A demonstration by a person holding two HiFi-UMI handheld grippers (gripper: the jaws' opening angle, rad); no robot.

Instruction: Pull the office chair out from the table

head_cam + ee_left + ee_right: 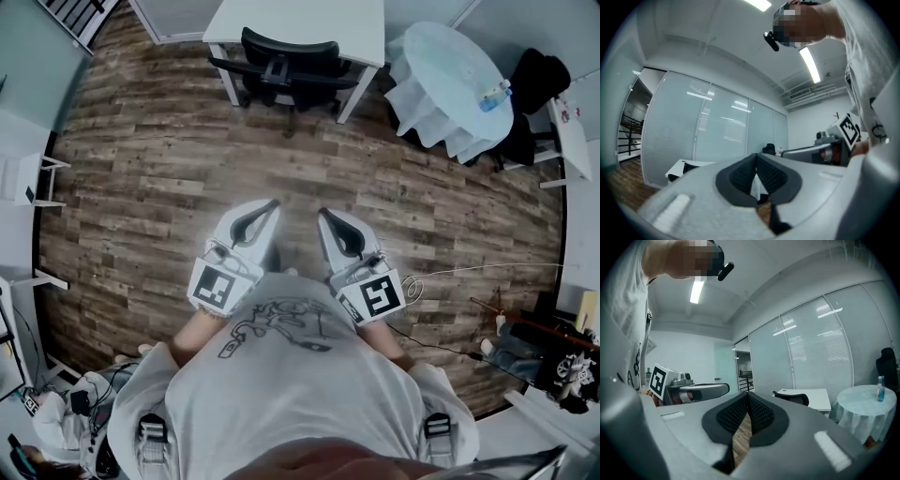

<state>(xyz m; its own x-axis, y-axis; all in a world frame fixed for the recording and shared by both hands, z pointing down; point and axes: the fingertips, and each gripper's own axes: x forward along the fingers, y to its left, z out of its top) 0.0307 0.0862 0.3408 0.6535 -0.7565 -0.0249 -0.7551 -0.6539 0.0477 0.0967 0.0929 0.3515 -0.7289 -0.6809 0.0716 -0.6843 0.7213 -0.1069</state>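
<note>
Office chair (286,67) sits tucked under the table (309,23). Well apart from it, left gripper (270,204) and right gripper (324,216) are closed and empty. Arriving closed risks pushing it deeper.

Grey printed T-shirt (291,384); grey left gripper (268,208), right gripper (324,216)

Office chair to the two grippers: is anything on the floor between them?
No. In the head view only bare wooden floor lies between the office chair and the shut left gripper and right gripper.
</note>
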